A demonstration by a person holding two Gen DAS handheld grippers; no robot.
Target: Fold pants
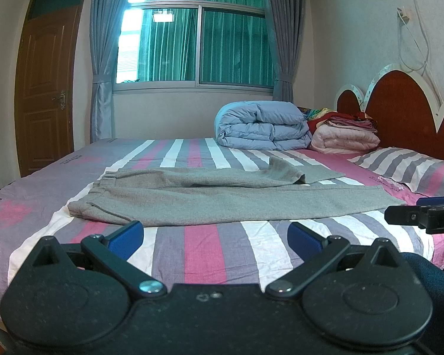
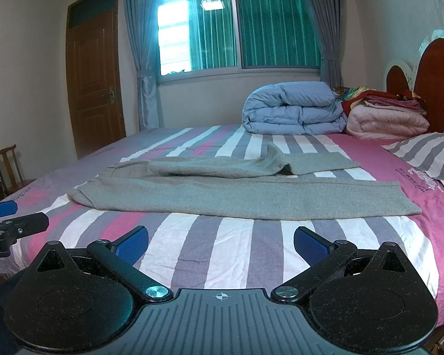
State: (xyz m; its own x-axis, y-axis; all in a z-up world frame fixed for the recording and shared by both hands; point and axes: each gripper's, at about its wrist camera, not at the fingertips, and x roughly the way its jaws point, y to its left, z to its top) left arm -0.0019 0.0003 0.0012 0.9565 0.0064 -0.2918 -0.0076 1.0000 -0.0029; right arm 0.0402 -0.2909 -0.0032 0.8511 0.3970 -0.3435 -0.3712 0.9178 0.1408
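Grey pants [image 1: 222,201] lie flat across the striped bed [image 1: 210,254], waistband to the left and leg cuffs to the right. The near leg is straight; the far leg is bent and rumpled near its cuff [image 1: 299,174]. They also show in the right wrist view [image 2: 236,195]. My left gripper [image 1: 214,235] is open and empty, just short of the pants' near edge. My right gripper [image 2: 220,242] is open and empty, also short of the near edge. Each gripper shows at the side of the other's view, the right one [image 1: 423,213] and the left one [image 2: 9,222].
A folded blue duvet [image 1: 260,127] and a stack of pink blankets [image 1: 346,136] sit at the far side of the bed. A striped pillow [image 1: 414,165] lies by the red headboard [image 1: 399,103]. A window, curtains and a wooden door [image 1: 44,94] are behind.
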